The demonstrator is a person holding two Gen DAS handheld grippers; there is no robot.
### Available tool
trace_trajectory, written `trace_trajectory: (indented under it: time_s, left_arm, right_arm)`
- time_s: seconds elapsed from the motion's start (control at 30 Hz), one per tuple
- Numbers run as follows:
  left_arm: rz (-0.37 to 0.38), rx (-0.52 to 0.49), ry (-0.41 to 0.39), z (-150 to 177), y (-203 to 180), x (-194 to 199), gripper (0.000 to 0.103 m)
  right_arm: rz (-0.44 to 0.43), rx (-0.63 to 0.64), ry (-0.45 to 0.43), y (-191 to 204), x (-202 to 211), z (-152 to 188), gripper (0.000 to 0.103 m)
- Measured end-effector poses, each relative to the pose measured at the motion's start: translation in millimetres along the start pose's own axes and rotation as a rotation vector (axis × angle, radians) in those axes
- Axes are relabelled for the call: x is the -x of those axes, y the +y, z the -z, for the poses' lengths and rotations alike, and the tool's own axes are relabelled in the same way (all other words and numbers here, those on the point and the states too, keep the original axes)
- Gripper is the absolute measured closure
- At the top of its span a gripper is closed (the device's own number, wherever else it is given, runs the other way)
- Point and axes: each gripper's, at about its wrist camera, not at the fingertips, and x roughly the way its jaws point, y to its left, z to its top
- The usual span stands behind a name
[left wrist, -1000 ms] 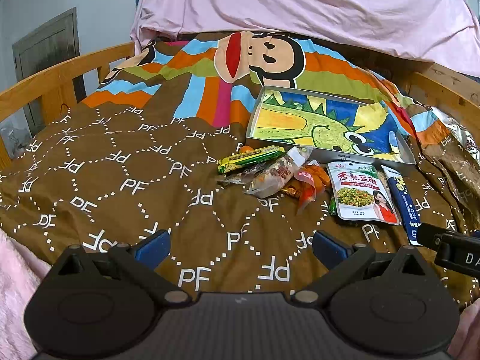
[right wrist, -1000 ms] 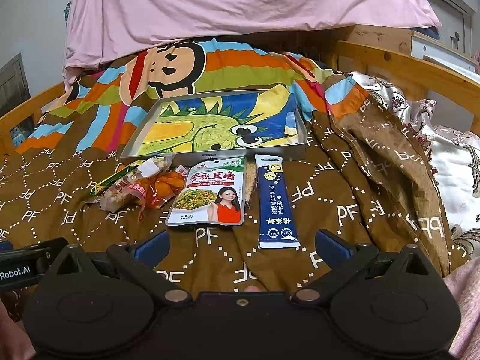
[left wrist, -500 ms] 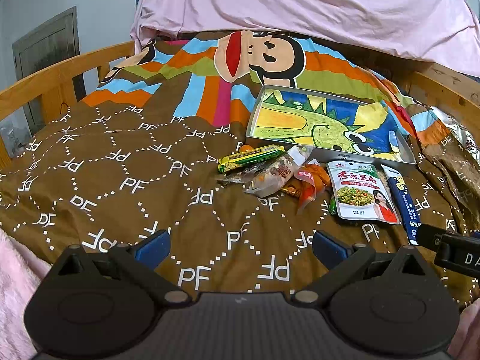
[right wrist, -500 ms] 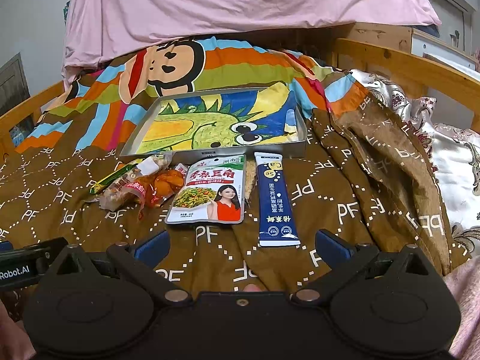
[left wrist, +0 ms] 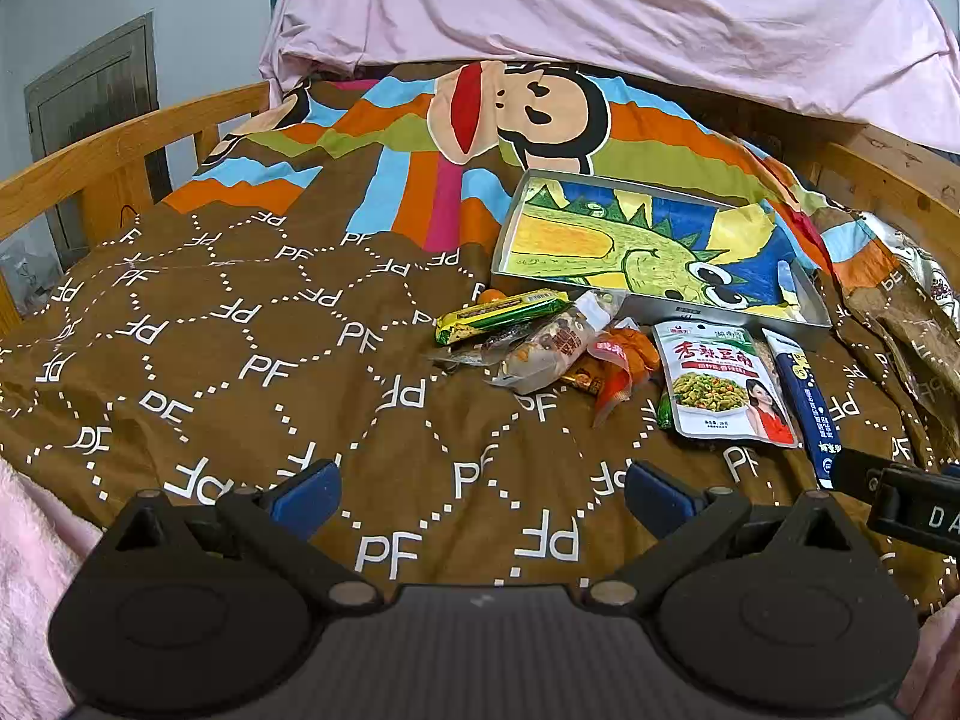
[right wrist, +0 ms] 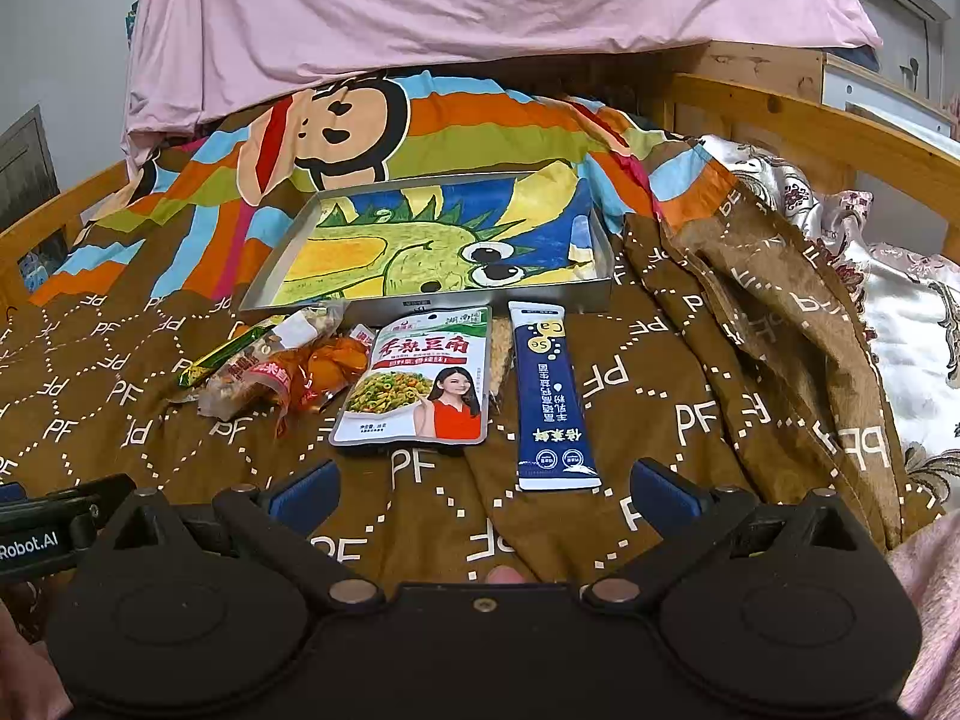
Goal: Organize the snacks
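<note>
Both hand-held grippers, left [left wrist: 480, 489] and right [right wrist: 483, 486], gape wide and empty above the brown quilted bed [left wrist: 240, 360]. Snack packets lie just before the shallow grey dragon-printed tray [right wrist: 420, 303]: white-green pouch [right wrist: 417, 384], dark-blue sachet [right wrist: 555, 396], possibly nuts in the clear wrapper [left wrist: 552, 351].

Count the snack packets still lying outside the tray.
At least 5: blue stick, white pouch, orange pack, clear nut bag, green bar, all before the tray. Others may hide beneath.
</note>
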Motion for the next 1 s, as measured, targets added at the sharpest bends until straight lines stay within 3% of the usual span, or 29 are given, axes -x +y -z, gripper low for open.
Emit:
trace_trajectory:
  time_s: [1.0]
  left_arm:
    - [-0.002,-0.006,0.005,2.5,-0.6,-0.3,0.0]
  right_arm:
    - [-0.005,-0.006,-0.004,-0.3,1.0,0.5,0.001]
